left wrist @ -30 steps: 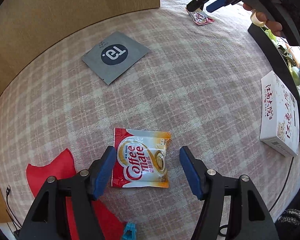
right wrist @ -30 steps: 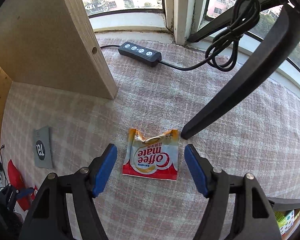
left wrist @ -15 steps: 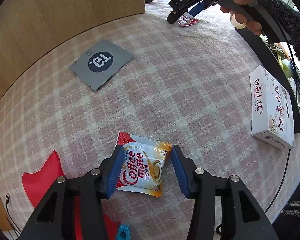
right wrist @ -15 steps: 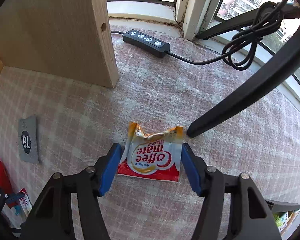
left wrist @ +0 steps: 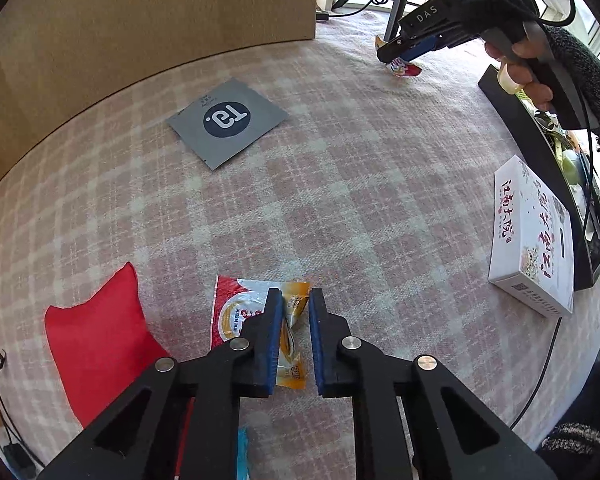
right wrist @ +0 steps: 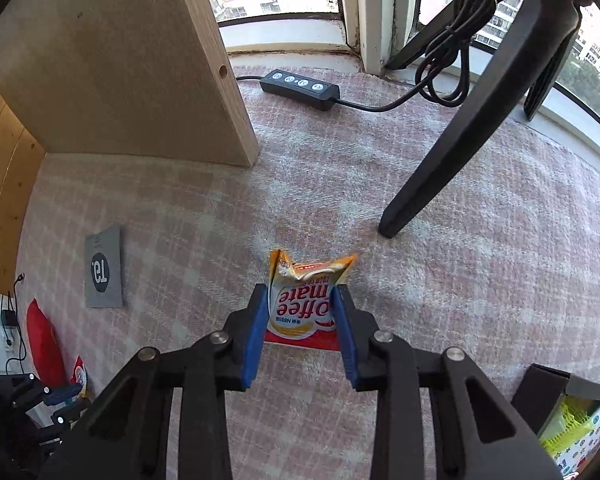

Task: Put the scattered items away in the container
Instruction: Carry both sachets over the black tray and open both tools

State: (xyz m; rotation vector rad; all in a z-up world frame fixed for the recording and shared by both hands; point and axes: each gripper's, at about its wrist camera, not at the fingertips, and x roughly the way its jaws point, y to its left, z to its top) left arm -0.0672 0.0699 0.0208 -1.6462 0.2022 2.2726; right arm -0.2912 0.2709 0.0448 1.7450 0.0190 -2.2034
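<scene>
Both grippers' fingers have narrowed since earlier. Left gripper (left wrist: 293, 334) is closing, pinching a Coffee-mate sachet (left wrist: 236, 312) beside the red cloth (left wrist: 96, 340). Right gripper (right wrist: 300, 334) is closing, squeezing another Coffee-mate sachet (right wrist: 302, 300).

Counted on the plaid cloth: two Coffee-mate sachets (left wrist: 240, 312) (right wrist: 300, 304), one grey sachet (left wrist: 228, 122), one red packet (left wrist: 96, 340), one white carton (left wrist: 534, 240).

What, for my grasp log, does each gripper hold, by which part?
Left gripper, closing: Coffee mate sachet, buckled fold. Right gripper, closing: second sachet, side edges.
</scene>
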